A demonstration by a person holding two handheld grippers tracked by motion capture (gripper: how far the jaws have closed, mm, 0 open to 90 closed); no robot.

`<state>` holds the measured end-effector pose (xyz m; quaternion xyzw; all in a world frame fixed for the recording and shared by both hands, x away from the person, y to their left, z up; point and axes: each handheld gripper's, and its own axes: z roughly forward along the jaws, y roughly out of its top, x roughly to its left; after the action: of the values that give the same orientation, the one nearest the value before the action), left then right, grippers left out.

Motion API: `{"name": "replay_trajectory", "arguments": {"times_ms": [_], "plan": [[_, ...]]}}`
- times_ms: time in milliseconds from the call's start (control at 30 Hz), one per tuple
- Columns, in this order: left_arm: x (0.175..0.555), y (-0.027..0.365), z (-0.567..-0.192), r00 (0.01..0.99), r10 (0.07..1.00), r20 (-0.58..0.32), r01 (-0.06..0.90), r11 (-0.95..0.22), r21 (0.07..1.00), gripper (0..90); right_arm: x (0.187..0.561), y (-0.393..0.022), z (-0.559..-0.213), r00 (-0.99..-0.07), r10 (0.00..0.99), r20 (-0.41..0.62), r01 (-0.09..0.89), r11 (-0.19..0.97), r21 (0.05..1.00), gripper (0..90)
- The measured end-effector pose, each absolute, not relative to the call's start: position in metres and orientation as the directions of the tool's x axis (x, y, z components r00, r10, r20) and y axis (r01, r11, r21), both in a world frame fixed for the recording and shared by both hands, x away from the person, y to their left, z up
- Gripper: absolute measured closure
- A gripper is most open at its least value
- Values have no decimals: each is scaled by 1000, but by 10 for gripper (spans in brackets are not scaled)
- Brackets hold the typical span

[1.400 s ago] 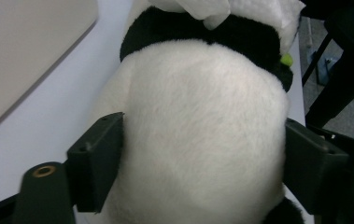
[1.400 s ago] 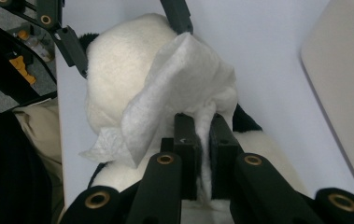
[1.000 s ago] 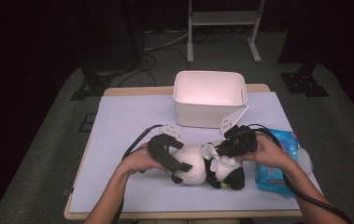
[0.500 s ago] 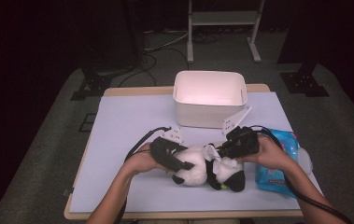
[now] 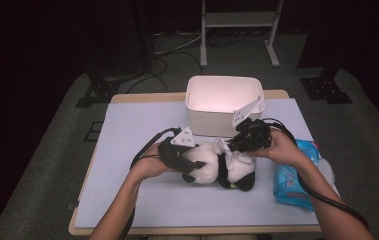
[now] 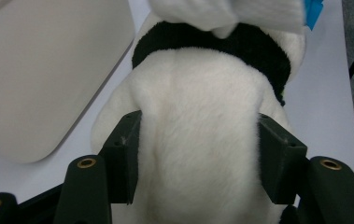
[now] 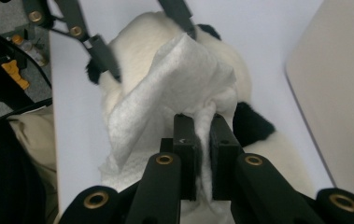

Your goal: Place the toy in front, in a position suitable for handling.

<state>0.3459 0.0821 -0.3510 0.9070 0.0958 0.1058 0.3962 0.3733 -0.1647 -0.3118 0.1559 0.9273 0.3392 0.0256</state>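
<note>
A black-and-white plush toy (image 5: 208, 167) lies on the pale blue table mat (image 5: 137, 130), in front of the bin. My left gripper (image 5: 193, 161) has just been closing, and its pads (image 6: 127, 158) now press into the plush's white body (image 6: 198, 140) from both sides. My right gripper (image 5: 233, 146) is shut on a white wipe (image 7: 165, 93), which drapes over the plush's back just past my left gripper's jaws. In the right gripper view its own jaws (image 7: 202, 140) pinch a fold of the wipe.
A white bin (image 5: 224, 100) stands just behind the plush, close to both grippers. A blue wipe pack (image 5: 294, 175) lies at the right under the person's right forearm. Cables trail from both grippers over the mat. There is bare mat at the left and front.
My left gripper has closed from wide open onto the plush's body. My right gripper has lifted slightly toward the bin, with the wipe still in it.
</note>
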Motion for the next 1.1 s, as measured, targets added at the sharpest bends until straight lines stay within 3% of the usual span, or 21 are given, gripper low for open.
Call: {"name": "replay_trajectory", "arguments": {"times_ms": [200,300,400,567,667,800,1100], "plan": [[345,85,-366,969,234,79,107,-683,722,329,376,-167,-329,-947,305,101,300,729,615,835],[343,89,-369,970,243,14,151,-647,747,256,369,-168,-335,-950,294,104,294,733,613,835],[343,96,-369,960,276,-53,210,-578,788,241,364,-171,-338,-951,290,107,293,729,619,835],[345,99,-374,941,325,-94,281,-595,753,89,352,-175,-341,-954,283,95,279,734,619,835],[344,98,-381,944,310,-114,284,-586,758,83,344,-176,-341,-956,280,84,271,741,615,835],[340,98,-386,945,310,-108,275,-567,776,152,337,-170,-338,-960,276,36,241,761,602,835],[335,100,-388,939,332,-91,280,-580,765,125,335,-134,-338,-978,208,1,169,796,581,831]]}}
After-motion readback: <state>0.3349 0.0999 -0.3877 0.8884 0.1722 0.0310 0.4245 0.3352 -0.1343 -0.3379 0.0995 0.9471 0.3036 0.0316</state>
